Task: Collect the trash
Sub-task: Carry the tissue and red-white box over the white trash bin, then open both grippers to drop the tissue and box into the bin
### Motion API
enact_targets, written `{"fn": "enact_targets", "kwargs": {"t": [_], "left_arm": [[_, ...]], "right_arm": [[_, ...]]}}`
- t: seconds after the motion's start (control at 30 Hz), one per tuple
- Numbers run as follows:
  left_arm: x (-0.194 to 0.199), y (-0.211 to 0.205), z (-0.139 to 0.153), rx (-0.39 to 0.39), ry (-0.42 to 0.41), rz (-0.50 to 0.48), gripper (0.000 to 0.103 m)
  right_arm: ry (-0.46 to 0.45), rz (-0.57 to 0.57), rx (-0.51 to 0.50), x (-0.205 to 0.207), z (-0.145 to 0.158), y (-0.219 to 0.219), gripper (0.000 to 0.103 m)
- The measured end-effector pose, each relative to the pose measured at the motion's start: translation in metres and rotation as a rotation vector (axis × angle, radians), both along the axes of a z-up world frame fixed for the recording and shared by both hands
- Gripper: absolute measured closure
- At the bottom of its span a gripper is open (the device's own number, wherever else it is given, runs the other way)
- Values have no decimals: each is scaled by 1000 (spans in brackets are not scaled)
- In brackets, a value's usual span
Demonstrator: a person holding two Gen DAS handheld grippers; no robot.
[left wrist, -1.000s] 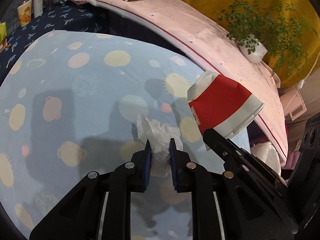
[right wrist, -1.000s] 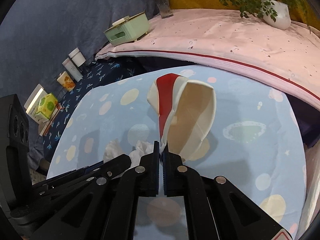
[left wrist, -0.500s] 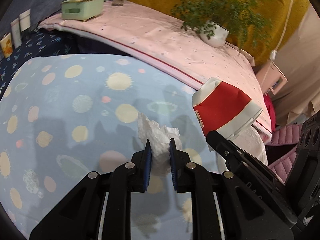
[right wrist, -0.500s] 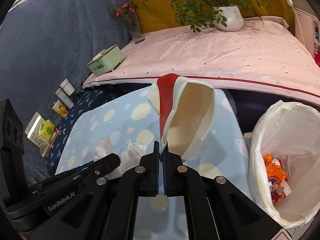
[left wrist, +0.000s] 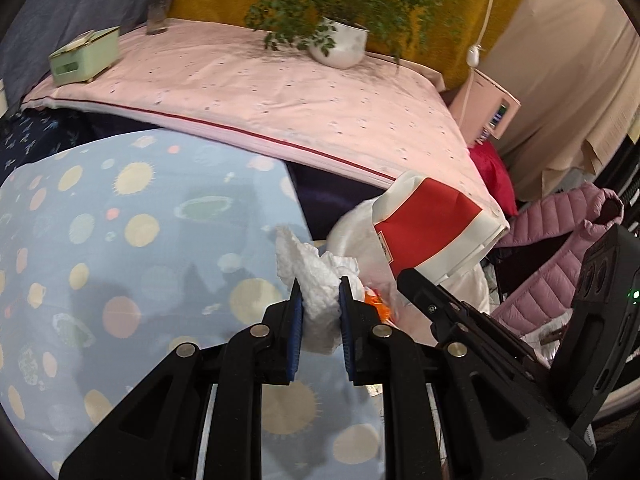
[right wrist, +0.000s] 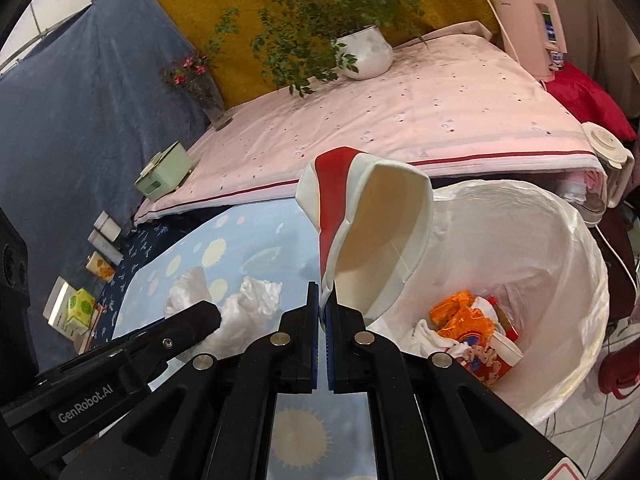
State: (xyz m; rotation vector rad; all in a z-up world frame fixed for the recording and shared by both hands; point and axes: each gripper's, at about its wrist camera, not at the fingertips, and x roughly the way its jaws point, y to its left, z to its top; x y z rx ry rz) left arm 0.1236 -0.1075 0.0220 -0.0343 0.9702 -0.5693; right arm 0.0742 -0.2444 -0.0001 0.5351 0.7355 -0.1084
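Note:
My left gripper is shut on a crumpled white tissue, held above the right edge of the blue dotted table. My right gripper is shut on the rim of a squashed red and white paper cup, which hangs over the near rim of a white-lined trash bin. The cup also shows in the left wrist view, to the right of the tissue. The bin holds orange wrappers and other litter. The held tissue shows left of the right gripper, with a second tissue beside it.
A pink-sheeted bed lies behind the table, with a green box, a potted plant and a flower vase on it. A pink jacket lies at the right. Small cartons and cups stand on the dark cloth at the left.
Both grippers have swung to the right with their loads. The trash bin has come into view, and the cup now hangs over its rim. The grips have not changed.

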Motion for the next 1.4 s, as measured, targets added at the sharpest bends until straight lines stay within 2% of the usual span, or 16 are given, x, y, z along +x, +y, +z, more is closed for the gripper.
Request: {"fn": "enact_targets", "kwargs": {"t": [0.37, 0.57, 0.63, 0.67, 0.7, 0.73, 1.1, 1.2, 1.27, 1.4], "left_arm": [[-8, -63, -5, -23, 37, -106, 87], [-5, -88, -9, -34, 43, -129, 84], [-4, -93, -10, -36, 40, -124, 73], [-4, -93, -10, -31, 34, -115, 58], [-4, -93, -10, -30, 24, -101, 47], [-4, -92, -9, -32, 16, -93, 46], [2, -83, -15, 19, -12, -48, 46], [3, -79, -16, 34, -24, -31, 46], [4, -76, -16, 41, -27, -17, 46], [6, -67, -18, 59, -41, 9, 45]], "right_arm": [[24, -106, 20, -31, -18, -55, 100], [41, -140, 35, -40, -28, -72, 100], [47, -146, 39, -41, -31, -77, 100], [50, -148, 41, -41, -33, -78, 100], [53, -149, 42, -41, -34, -79, 100], [56, -149, 42, -40, -36, -80, 100], [70, -128, 47, -28, -43, -77, 99], [74, -118, 29, -23, -42, -73, 99], [76, -114, 13, -19, -41, -69, 94], [73, -108, -13, -16, -37, -63, 94]]}}
